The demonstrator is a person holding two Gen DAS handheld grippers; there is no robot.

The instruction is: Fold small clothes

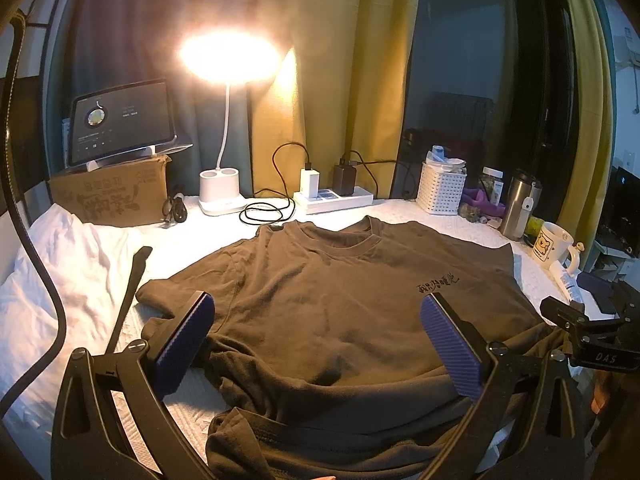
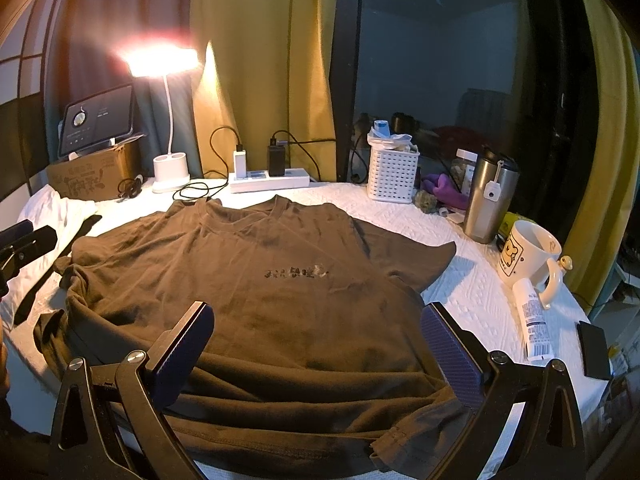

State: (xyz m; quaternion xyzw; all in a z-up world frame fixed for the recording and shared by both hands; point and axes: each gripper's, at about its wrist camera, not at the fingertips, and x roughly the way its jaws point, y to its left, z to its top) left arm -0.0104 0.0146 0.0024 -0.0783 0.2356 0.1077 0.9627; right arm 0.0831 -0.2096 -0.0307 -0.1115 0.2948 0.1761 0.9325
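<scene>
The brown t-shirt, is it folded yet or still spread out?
Mostly spread: the brown t-shirt lies flat, collar and both sleeves showing, with only its near hem bunched over itself.

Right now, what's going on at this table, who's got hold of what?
A person holds two handheld grippers over a brown T-shirt spread front up on the white table cover. The left gripper and the right gripper both sit open near the bunched bottom hem, gripping nothing. The neck points toward the lit desk lamp. No fold looks made yet; a mug and tube lie to the right.
</scene>
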